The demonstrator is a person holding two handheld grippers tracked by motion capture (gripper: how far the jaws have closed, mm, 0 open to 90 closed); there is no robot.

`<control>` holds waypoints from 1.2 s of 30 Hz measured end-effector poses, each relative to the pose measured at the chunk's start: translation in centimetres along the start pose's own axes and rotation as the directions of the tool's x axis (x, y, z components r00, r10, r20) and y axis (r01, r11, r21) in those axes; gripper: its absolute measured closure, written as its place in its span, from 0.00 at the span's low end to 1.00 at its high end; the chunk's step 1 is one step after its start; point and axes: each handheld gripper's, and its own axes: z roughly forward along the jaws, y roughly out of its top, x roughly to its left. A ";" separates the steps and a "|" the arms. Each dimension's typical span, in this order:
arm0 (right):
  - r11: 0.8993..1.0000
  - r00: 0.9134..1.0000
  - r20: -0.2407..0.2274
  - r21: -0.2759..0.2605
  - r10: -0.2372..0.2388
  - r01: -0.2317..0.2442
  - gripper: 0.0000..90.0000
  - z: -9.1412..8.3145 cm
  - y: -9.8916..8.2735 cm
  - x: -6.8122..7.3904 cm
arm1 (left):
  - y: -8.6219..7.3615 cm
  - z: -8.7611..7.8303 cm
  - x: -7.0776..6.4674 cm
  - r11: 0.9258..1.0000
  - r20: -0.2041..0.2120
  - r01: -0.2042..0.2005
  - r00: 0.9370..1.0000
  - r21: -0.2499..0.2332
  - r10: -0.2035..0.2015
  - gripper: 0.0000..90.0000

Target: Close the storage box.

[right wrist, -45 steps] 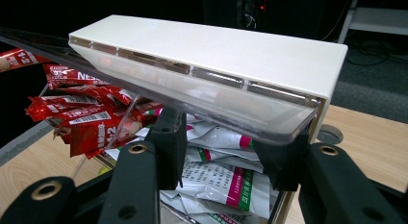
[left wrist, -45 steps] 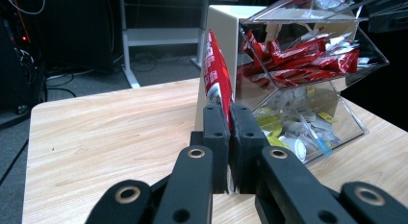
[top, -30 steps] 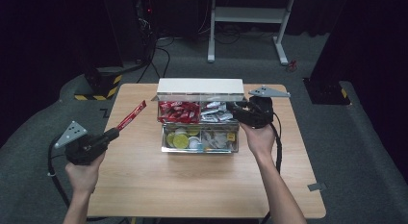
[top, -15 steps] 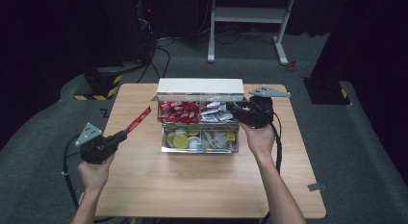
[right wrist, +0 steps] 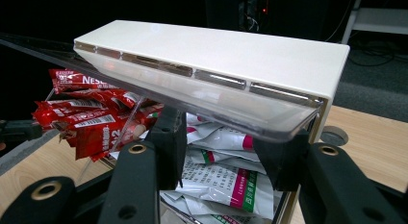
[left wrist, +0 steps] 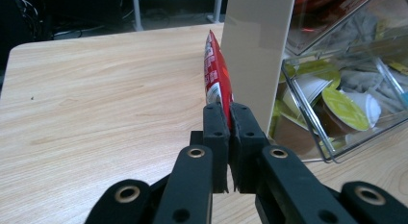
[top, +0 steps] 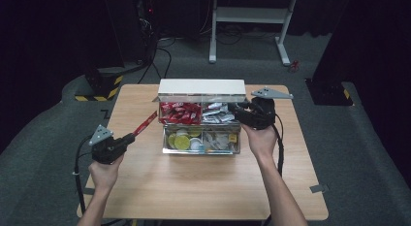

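My left claw (top: 130, 137) has come down and in toward the box (top: 201, 147) since a second ago, its jaws clamped tight on the red sachet (top: 145, 123), which slants toward one o'clock and ends just beside the box's left wall. In the left gripper view my jaws cover the sachet's near end. My right claw (top: 236, 110) sits at the box's three o'clock, jaws straddling the clear lid's (right wrist: 250, 106) rim; I cannot tell whether they actually pinch it

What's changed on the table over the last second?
The left claw, shut on the long red sachet, has swung in from beyond the table's left edge, lower and closer to the clear plastic organiser box. The right claw remains at the box's right side.
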 end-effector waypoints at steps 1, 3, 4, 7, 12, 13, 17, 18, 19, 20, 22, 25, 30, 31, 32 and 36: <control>1.000 1.000 -0.001 -0.001 0.003 -0.003 0.62 0.0 0.0 0.0 | 0.0 0.2 0.0 1.000 -0.002 0.000 1.000 0.002 0.000 0.96; 1.000 1.000 0.002 -0.002 0.001 -0.001 0.62 0.0 0.0 0.0 | -0.2 0.5 -0.1 1.000 0.001 0.008 1.000 0.004 -0.008 0.96; 1.000 1.000 0.003 -0.001 0.000 0.000 0.62 0.0 0.0 0.0 | -0.2 0.6 0.0 1.000 0.000 0.008 1.000 0.004 -0.008 0.96; 1.000 1.000 0.003 0.001 0.000 0.000 0.62 0.0 0.0 0.1 | -0.5 1.2 -0.1 1.000 0.001 0.016 1.000 0.013 -0.016 0.96; 1.000 1.000 0.005 0.003 -0.001 0.001 0.62 0.0 0.0 0.1 | -1.0 2.1 -0.1 0.999 -0.006 0.022 1.000 0.034 -0.022 0.96; 1.000 1.000 0.006 0.002 -0.001 0.001 0.62 0.0 0.0 0.1 | -1.1 2.3 -0.1 0.999 -0.009 0.017 1.000 0.039 -0.017 0.96; 1.000 1.000 0.008 0.004 -0.003 0.003 0.62 0.0 0.0 0.1 | -1.4 2.9 0.0 0.999 -0.015 0.020 1.000 0.050 -0.019 0.96; 1.000 1.000 0.009 0.004 -0.003 0.003 0.62 0.0 0.1 0.1 | -1.5 3.0 0.0 0.998 -0.017 0.020 1.000 0.057 -0.019 0.96; 1.000 1.000 0.010 0.005 -0.001 0.001 0.62 0.0 0.1 0.2 | -1.6 3.3 0.0 0.998 -0.019 0.022 1.000 0.063 -0.021 0.96; 1.000 1.000 0.009 0.004 -0.003 0.003 0.62 0.0 0.1 0.1 | -1.7 3.6 0.0 0.997 -0.020 0.020 1.000 0.070 -0.019 0.96; 1.000 1.000 0.008 0.005 -0.003 0.003 0.62 0.0 0.1 0.1 | -1.8 3.9 0.0 0.997 -0.020 0.023 1.000 0.075 -0.022 0.96; 1.000 1.000 0.013 0.006 -0.007 0.007 0.62 0.0 0.1 0.2 | -2.0 4.2 0.0 0.997 -0.023 0.018 1.000 0.081 -0.016 0.96; 1.000 1.000 0.011 0.007 -0.006 0.006 0.62 0.0 0.1 0.1 | -2.3 4.8 0.0 0.995 -0.033 0.022 0.999 0.097 -0.019 0.96; 1.000 1.000 0.011 0.007 -0.006 0.006 0.62 0.0 0.1 0.1 | -2.4 5.0 0.0 0.994 -0.035 0.024 0.999 0.102 -0.021 0.96; 1.000 1.000 0.011 0.007 -0.007 0.007 0.62 0.0 0.1 0.1 | -2.6 5.1 0.0 0.994 -0.041 0.024 0.999 0.102 -0.020 0.96; 1.000 1.000 0.020 0.006 -0.014 0.014 0.62 0.0 0.1 0.3 | -2.9 5.6 -0.1 0.993 -0.046 0.025 0.999 0.112 -0.020 0.95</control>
